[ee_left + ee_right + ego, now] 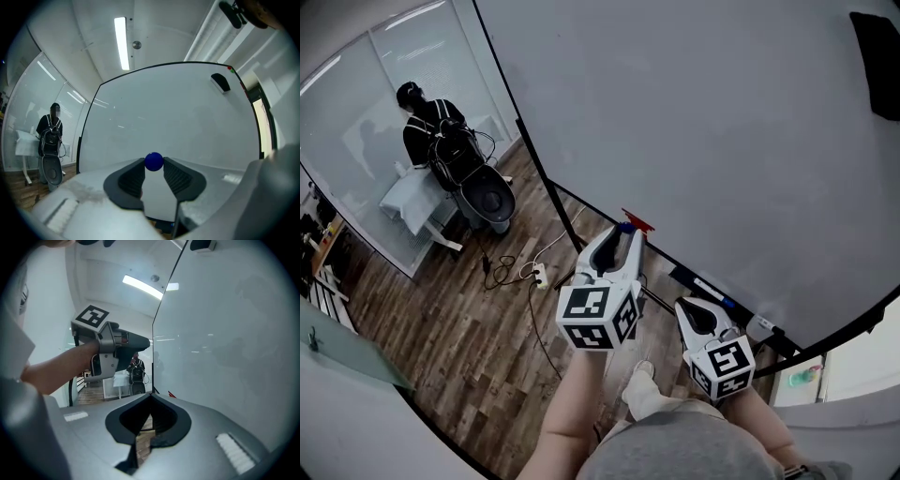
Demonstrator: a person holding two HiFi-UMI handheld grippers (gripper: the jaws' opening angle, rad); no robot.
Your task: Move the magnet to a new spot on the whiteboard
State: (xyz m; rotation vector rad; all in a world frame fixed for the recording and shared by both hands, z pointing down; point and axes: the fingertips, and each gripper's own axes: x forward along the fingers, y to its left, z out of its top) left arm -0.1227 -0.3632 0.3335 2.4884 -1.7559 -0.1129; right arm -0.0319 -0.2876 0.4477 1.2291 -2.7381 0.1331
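Your left gripper (153, 166) grips the magnet (153, 160) — small, round, glossy blue — right at the tips of its dark, ribbed jaws. It sits in front of the lower part of the pale, smooth whiteboard (173, 112); whether it touches the board, I cannot tell. Your right gripper (151, 398) has its jaws closed together — nothing is between them.
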